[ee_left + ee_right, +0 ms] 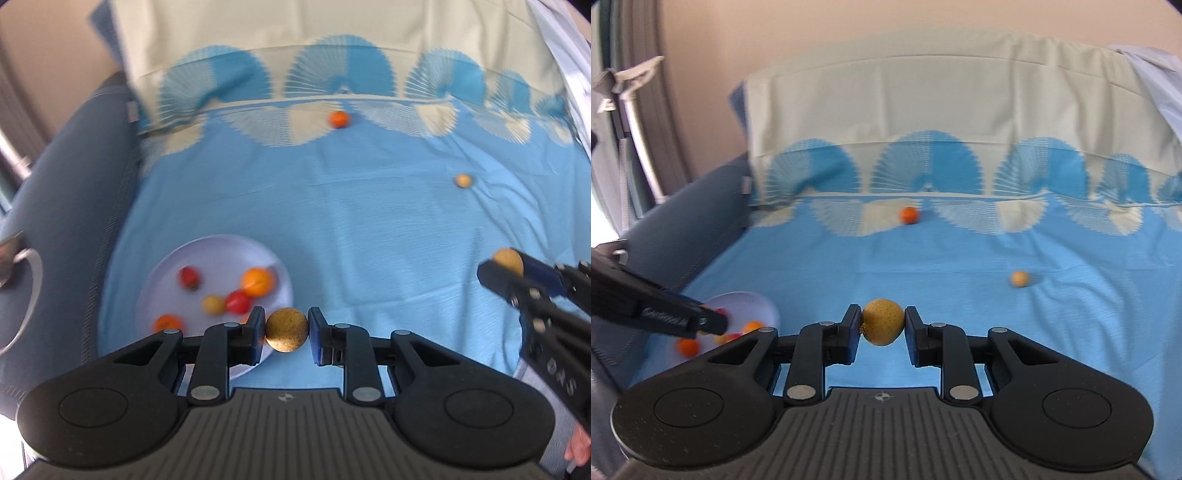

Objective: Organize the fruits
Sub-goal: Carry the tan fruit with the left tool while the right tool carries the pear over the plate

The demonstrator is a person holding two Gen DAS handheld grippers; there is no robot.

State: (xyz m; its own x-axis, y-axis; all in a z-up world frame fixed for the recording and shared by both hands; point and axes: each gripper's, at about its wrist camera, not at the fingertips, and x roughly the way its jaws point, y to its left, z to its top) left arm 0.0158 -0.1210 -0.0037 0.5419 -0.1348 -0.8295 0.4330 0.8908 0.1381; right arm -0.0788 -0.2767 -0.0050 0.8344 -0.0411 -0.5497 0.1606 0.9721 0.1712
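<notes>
On blue sheet (351, 229), plate (221, 251) at 8 o'clock; left gripper (286, 329) and right gripper (882, 322) each clamp a brown fruit.

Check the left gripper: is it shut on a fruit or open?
Shut on a fruit. The left gripper has a brown round fruit pinched between both pads, at the near edge of the plate.

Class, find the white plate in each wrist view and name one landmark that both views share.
Left wrist view: the plate lies lower left, holding fruit, just beyond the left gripper, which grips a brown fruit.
Right wrist view: the plate sits at the lower left edge, partly hidden by the left gripper's arm.
Shared landmark: the orange fruit near the pillow.
</notes>
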